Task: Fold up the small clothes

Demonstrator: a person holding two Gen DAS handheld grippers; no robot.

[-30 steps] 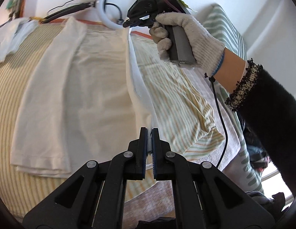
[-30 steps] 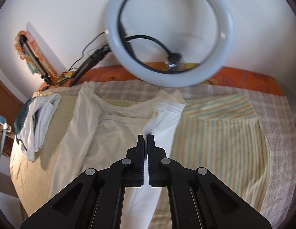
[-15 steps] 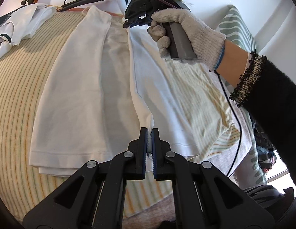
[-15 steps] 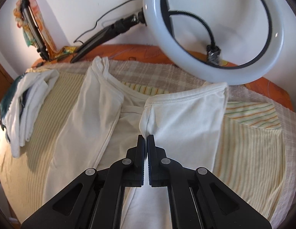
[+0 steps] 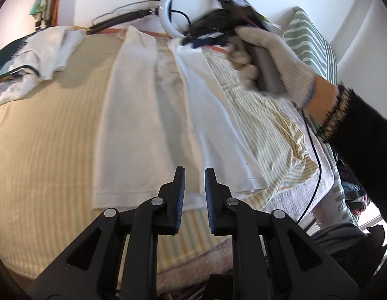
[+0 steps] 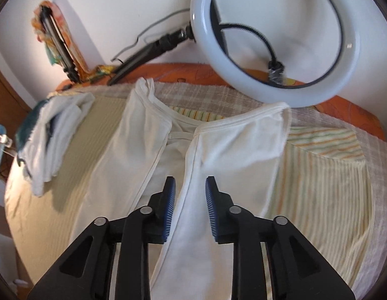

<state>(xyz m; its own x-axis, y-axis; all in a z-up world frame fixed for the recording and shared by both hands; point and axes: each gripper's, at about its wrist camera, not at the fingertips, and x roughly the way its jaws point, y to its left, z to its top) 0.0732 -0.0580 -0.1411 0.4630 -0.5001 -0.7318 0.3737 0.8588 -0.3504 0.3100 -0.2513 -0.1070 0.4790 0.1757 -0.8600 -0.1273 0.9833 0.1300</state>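
The white shirt (image 6: 148,150) lies flat on the striped bedcover (image 6: 325,187), neck end toward the headboard, hem toward the near edge. Both long sides are folded inward, leaving a narrow strip of the middle panel showing between them.

Handling, as judged: thin, light cotton knit, entirely limp; it will sag and drag if lifted by one point and crease wherever it is dropped. The cloth is not fragile, but the loose bedcover beneath could be pinched up with it. The sound places to take hold are the stitched edges: the hem corners at the near end, or the shoulder seams beside the neckline, one per gripper, so the panel stays taut.

Appearance: off-white, plain, ribbed binding round a scooped neck, a few soft wrinkles; the right-hand fold is brighter and lies less flat at the shoulder.

The left gripper (image 5: 194,177) hovers over the hem with its jaws having just been opening, a gap between the pads and no cloth in it. The right gripper (image 6: 190,187) is likewise released, jaws just parted, the folded edge visible beneath but not pinched.

Beyond: a heap of other clothes (image 6: 51,135) lies to the left, a ring light (image 6: 275,40) stands at the headboard.
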